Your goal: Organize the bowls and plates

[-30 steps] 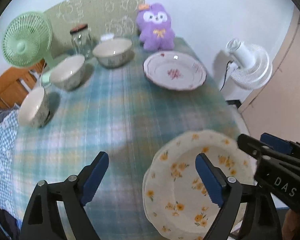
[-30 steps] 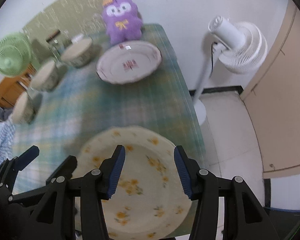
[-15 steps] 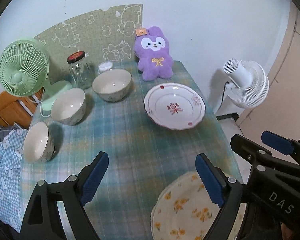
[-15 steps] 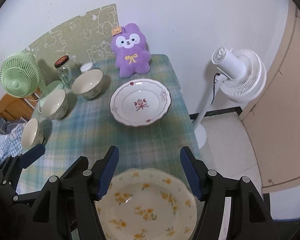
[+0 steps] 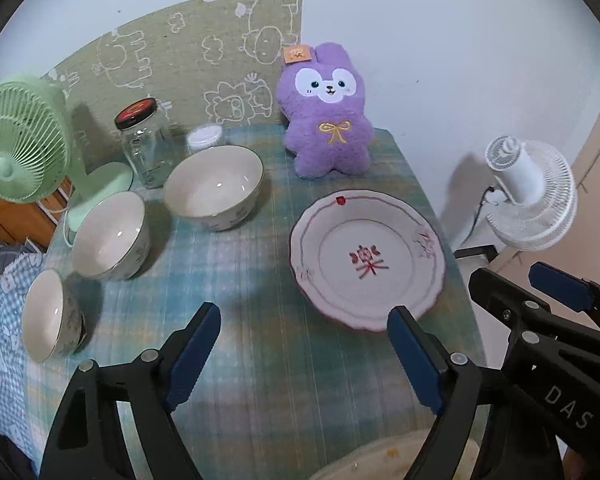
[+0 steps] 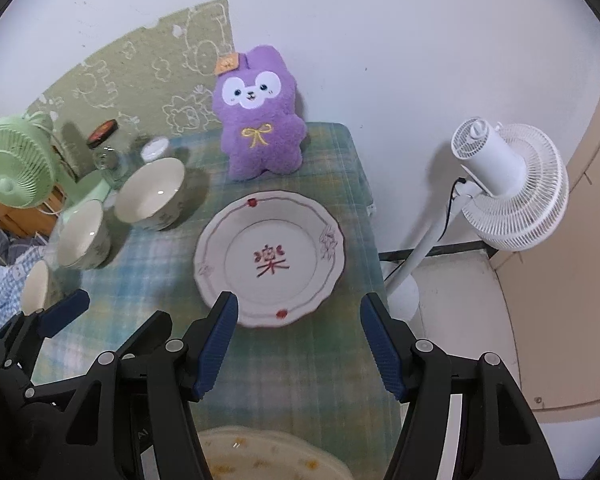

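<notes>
Plates and bowls sit spread over a plaid-covered surface [image 5: 260, 360]. Both tools hang above its near end with nothing between their blue pads. The left tool [image 5: 300, 360] is spread wide, its jaws closing a little; the right tool [image 6: 298, 344] stands partly open and empty. Just under them, at the near edge, lies a yellow-flowered plate [image 6: 260, 456], mostly cut off from view. Beyond the right tool rests a red-patterned plate [image 6: 270, 264]. To the left, three bowls run in a row: a small bowl [image 5: 50, 316], a middle bowl [image 5: 110, 236] and a large bowl [image 5: 214, 186]. Behind them stand a glass jar [image 5: 144, 148], a green fan [image 5: 20, 140] and a purple plush toy [image 5: 328, 120].
</notes>
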The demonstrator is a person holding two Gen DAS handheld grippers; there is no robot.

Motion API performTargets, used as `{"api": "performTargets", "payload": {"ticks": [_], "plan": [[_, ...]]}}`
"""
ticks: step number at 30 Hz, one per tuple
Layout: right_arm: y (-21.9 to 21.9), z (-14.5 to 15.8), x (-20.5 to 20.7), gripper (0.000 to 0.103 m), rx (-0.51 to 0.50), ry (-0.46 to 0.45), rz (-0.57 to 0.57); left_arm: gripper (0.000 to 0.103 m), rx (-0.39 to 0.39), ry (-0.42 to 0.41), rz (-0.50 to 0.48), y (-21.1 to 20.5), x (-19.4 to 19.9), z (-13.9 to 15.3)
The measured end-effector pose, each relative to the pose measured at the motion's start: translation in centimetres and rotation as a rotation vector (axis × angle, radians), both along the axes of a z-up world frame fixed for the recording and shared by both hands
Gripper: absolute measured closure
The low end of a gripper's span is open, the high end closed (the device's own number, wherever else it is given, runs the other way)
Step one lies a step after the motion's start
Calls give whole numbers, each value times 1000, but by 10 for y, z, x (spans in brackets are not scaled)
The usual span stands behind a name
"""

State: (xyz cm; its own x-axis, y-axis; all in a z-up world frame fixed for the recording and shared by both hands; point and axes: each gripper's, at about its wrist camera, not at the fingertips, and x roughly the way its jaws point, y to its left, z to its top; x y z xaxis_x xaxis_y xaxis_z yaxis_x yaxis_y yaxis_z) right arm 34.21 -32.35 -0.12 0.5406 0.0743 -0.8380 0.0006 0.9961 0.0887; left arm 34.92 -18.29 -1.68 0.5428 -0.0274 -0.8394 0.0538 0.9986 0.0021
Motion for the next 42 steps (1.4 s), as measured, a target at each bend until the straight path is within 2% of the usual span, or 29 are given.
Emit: {"api": "performTargets", "payload": {"ticks": [10,13,19,22,28,30,32,35,42], "plan": [[-11,-49,64,39,-3,33,-9,32,13,38,49,-11,57,-46],[-14,-66,79,41,6,51,-14,34,19,45,57,-12,68,-60],[-16,-93,97,45,10,93,-27,46,18,95,74,-10,87,-85],[-16,-105,104,50,4,114,-30,54,17,109,76,-10,92,-92],[-18,-117,113,58,-9,134,-32,62,29,131,70,-13,99,-101],[-19,-119,115,64,-22,135,-37,64,44,131,70,-14,98,-102],[-19,-119,116,66,-37,136,-38,64,42,133,69,-14,99,-102],[-18,-120,117,66,-49,137,-33,64,73,139,55,-18,100,-102],[-17,-126,122,66,-57,144,-32,64,36,139,67,-13,108,-105]]}}
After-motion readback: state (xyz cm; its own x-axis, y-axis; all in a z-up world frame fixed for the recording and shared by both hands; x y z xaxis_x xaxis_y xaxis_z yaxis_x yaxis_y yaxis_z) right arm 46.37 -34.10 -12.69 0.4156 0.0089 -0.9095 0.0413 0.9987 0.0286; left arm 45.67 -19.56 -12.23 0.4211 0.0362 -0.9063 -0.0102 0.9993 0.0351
